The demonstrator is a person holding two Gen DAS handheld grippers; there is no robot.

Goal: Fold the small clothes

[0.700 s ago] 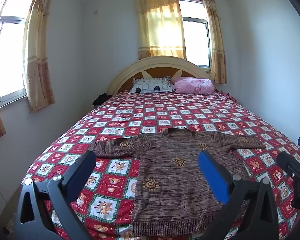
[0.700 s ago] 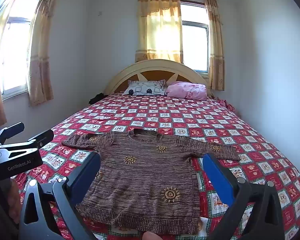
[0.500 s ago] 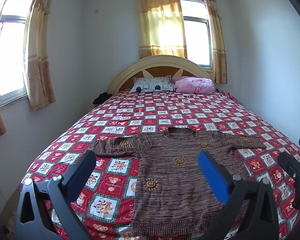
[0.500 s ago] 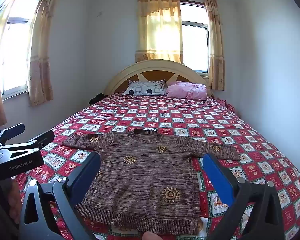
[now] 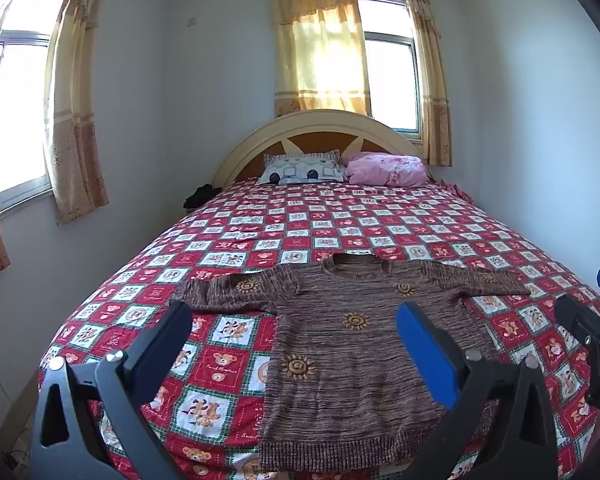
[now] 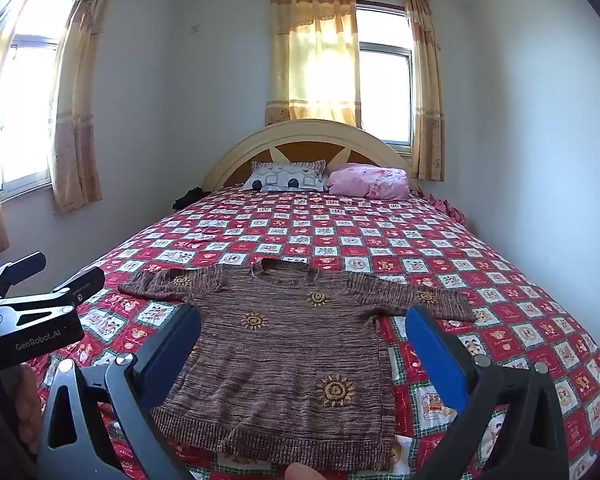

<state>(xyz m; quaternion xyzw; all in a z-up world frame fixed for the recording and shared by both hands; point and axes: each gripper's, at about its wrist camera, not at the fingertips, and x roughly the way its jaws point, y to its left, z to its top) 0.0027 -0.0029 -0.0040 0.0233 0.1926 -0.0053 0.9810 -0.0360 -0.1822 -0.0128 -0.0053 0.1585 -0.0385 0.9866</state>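
A small brown knitted sweater with orange sun motifs lies flat on the bed, sleeves spread, hem towards me; it also shows in the right wrist view. My left gripper is open and empty, held above the sweater's near left part. My right gripper is open and empty, held above the sweater's lower half. The right gripper shows at the right edge of the left wrist view; the left gripper shows at the left edge of the right wrist view.
The bed has a red checked teddy-bear cover. A grey pillow and a pink pillow lie by the arched headboard. A dark item sits at the far left bed edge. Walls stand close on both sides.
Both grippers stay open; the views have shifted only very slightly. The sweater has not moved.
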